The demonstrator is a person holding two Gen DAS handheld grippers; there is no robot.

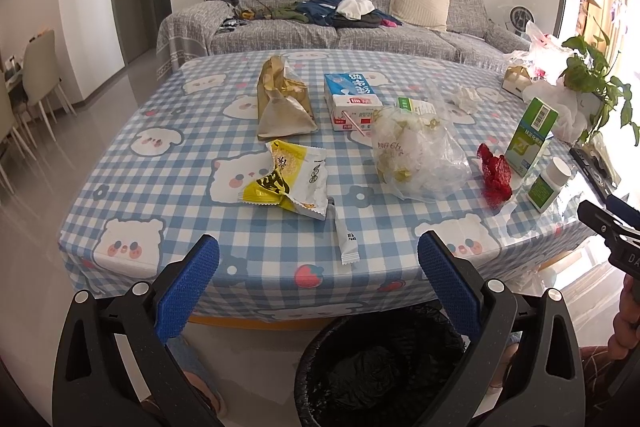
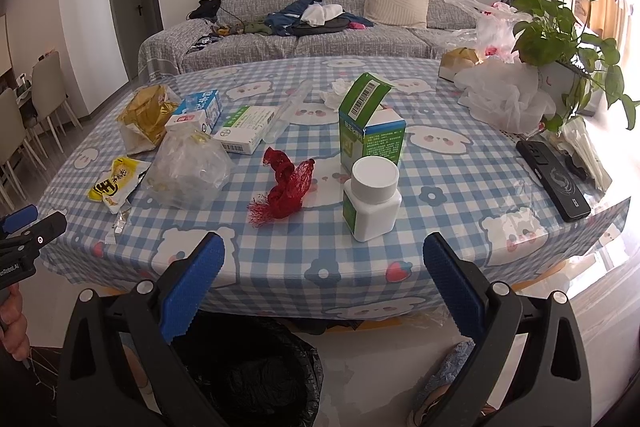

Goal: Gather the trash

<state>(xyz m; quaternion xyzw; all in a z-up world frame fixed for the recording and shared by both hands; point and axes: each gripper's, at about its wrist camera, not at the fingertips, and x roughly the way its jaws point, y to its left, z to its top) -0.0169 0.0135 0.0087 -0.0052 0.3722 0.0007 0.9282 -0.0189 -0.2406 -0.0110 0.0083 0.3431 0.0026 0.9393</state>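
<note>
Trash lies scattered on the checked tablecloth: a yellow snack wrapper, a small white sachet, a gold paper bag, a milk carton, a crumpled clear plastic bag, a red mesh net, a green medicine box and a white pill bottle. A black-lined trash bin stands on the floor below the table's near edge. My left gripper is open over the near edge, short of the sachet. My right gripper is open in front of the pill bottle. Both hold nothing.
A black phone lies near the right table edge. A potted plant, white plastic bags and a tissue sit at the far right. A grey sofa stands behind the table, chairs to the left.
</note>
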